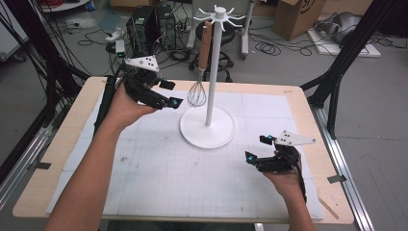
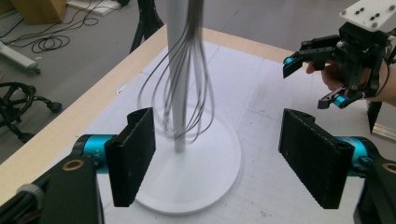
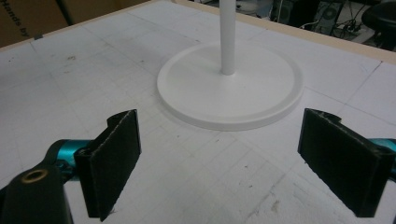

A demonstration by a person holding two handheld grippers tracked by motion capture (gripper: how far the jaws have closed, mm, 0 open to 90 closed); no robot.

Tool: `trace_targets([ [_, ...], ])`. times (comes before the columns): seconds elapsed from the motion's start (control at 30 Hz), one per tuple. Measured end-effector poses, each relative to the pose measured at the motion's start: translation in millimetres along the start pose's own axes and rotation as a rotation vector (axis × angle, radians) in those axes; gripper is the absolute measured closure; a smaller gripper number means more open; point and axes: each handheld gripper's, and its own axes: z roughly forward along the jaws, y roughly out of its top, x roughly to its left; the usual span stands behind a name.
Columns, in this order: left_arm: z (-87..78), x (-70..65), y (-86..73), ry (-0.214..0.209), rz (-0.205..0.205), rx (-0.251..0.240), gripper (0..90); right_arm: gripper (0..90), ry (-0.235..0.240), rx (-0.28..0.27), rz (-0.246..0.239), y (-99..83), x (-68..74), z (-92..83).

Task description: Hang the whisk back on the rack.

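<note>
Table (image 1: 72, 144): wooden top covered by a white gridded mat (image 1: 168, 178), spanning the middle and lower part of the high view.
Stand (image 1: 208, 126): white round base at the centre of the mat, with a thin upright pole rising to a ring of hooks at the top centre of the frame.
Whisk (image 1: 201, 67): hangs from a hook by its wooden handle, wire head down, just left of the pole and above the base; in your left gripper view the wires look blurred in front of the pole.
Left gripper (image 1: 169, 94): in your hand at centre left of the high view, jaws spread wide, wire head just beside them and not touched.
Right gripper (image 1: 257, 148): in your hand at lower right, jaws spread wide with nothing between them, apart from the stand, pointing toward its base.
</note>
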Motion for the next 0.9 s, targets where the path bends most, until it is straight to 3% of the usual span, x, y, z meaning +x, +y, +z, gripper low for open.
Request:
trace_targets([
  [0.33,-5.5,-15.8,-32.8,-0.032,0.011,-0.037,17.9,12.3,0.002,0.003,0.001,-0.1,0.7,0.2],
  [0.47,-10.1,-23.3,-48.3,-0.023,0.020,-0.042,15.1,12.3,0.001,0.003,0.000,-0.1,0.7,0.3],
  [0.67,-14.9,-27.9,-80.0,-0.018,-0.010,-0.067,12.0,12.3,0.001,0.009,0.000,-0.6,1.1,1.3],
  [0.77,-16.6,-29.2,-95.8,0.000,-0.019,-0.045,11.0,12.3,0.001,0.010,-0.002,-0.8,1.0,1.5],
  [0.9,-18.4,-31.5,-113.5,-0.008,-0.045,-0.057,10.7,12.3,-0.002,0.011,0.003,-1.4,0.2,1.3],
])
